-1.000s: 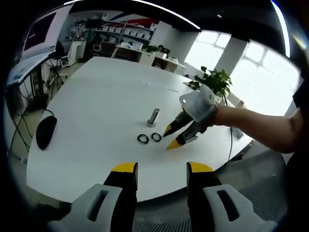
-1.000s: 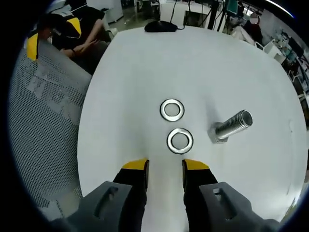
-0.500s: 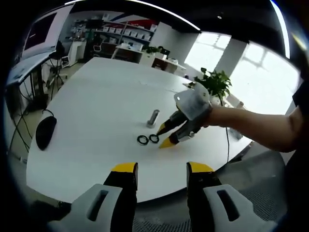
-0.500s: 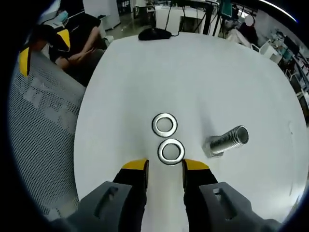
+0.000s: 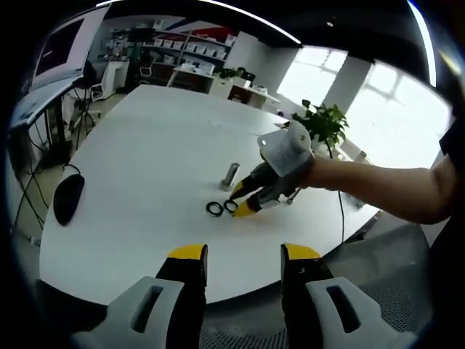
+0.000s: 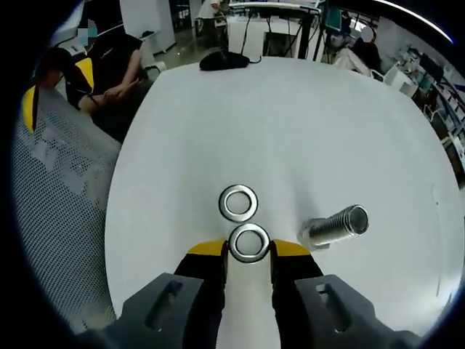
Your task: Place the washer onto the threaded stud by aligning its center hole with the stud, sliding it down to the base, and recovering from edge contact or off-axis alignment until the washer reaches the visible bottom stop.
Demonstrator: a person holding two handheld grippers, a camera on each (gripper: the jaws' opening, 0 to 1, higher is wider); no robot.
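The right claw (image 6: 248,251) has advanced: the nearer flat steel ring washer (image 6: 249,242), low centre of the right gripper view, now sits between its spread, unclenched jaws. The upright threaded steel stud (image 6: 336,226) stands lower right on the white bench (image 6: 290,123). Grasp is imminent. The left claw (image 5: 237,254) idles, released.

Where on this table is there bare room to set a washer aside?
Bare table lies between the mouse and the washers, and beyond the stud toward the far edge. Crowded: the near washer between the right gripper jaws, second washer just beyond.
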